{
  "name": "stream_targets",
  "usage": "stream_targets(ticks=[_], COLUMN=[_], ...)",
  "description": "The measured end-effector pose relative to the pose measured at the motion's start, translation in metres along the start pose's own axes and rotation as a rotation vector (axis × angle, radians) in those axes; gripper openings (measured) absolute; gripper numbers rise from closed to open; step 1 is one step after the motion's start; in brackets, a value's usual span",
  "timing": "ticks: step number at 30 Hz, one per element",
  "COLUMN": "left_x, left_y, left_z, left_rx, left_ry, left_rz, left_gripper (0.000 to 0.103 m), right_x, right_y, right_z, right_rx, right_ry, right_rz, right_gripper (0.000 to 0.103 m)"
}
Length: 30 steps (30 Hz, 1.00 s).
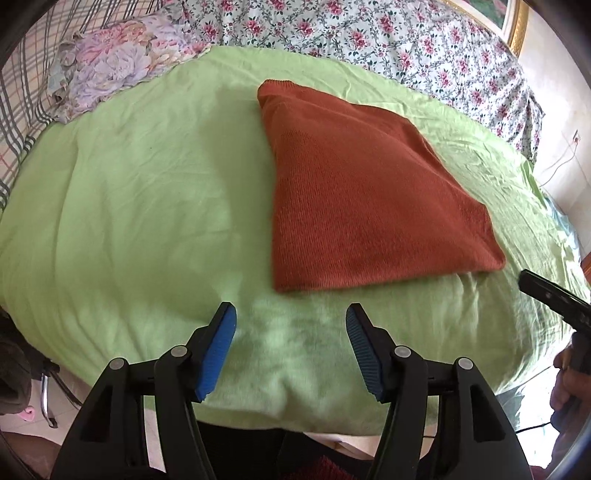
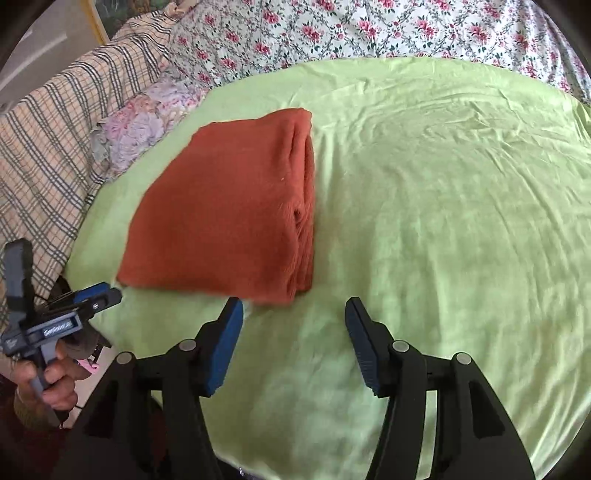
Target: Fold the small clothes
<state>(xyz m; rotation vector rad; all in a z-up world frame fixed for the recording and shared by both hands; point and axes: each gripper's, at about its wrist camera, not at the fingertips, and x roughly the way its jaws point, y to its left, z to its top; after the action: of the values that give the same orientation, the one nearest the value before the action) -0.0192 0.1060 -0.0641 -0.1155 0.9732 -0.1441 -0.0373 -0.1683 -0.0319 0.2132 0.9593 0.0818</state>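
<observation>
A rust-orange knitted garment (image 1: 362,192) lies folded into a flat rectangle on the light green sheet (image 1: 129,206). In the right wrist view the garment (image 2: 221,210) shows stacked folded layers along its right edge. My left gripper (image 1: 291,314) is open and empty, just short of the garment's near edge and slightly left of it. My right gripper (image 2: 294,308) is open and empty, close to the garment's near right corner. The left gripper also shows in the right wrist view (image 2: 98,297), held by a hand at the lower left.
A floral pillow (image 1: 110,62) lies at the far left of the sheet. A flower-print bedspread (image 1: 369,33) covers the back, a plaid blanket (image 2: 48,140) the left side. The bed's near edge runs below the grippers. The green sheet (image 2: 461,203) spreads to the garment's right.
</observation>
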Motion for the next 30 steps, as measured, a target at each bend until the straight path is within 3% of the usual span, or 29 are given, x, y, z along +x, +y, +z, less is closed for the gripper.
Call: stream_targets(ticks=[7, 15, 30], left_x=[-0.015, -0.026, -0.014], left_y=[-0.004, -0.012, -0.022], left_z=[-0.011, -0.022, 0.001], left_rx=[0.051, 0.111, 0.126], left_ry=[-0.010, -0.031, -0.049], left_rz=[0.053, 0.122, 0.132], left_gripper=[0.081, 0.083, 0.090], right_x=[-0.016, -0.015, 0.009], right_y=[0.012, 0.035, 0.048], right_z=[-0.015, -0.014, 0.003], right_rx=[-0.023, -0.093, -0.172], right_ry=[-0.012, 0.007, 0.039], right_rz=[0.024, 0.010, -0.039], right_gripper=[0.080, 0.096, 0.102])
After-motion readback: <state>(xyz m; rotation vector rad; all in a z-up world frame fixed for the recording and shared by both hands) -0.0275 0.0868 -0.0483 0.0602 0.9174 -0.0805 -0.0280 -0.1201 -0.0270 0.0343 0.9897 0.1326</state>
